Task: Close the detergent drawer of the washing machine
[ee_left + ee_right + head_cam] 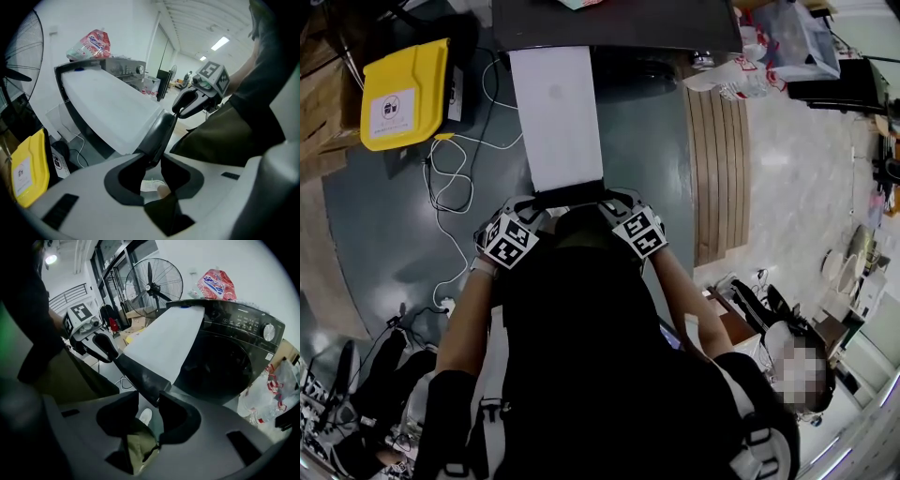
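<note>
Washing machine [234, 357]: black front-loader; head view shows only its top edge. Detergent drawer [555, 117] is pulled far out, white, w/ dark front panel [161, 133]. Left gripper [154, 159] & right gripper [149, 401] each pinch that panel, one per end. In head view the jaw tips are hidden under marker cubes and the person's torso blocks the lower frame.

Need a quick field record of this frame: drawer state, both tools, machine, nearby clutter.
drawer: detergent drawer pulled far out of the washing machine, white body exposed
front panel: dark front panel at the drawer's near end
left tool: left tool shut on the front panel's left end
right tool: right tool shut on the front panel's right end
machine top: red-and-white bag
floor: yellow case, white cables
status: drawer not yet closed
</note>
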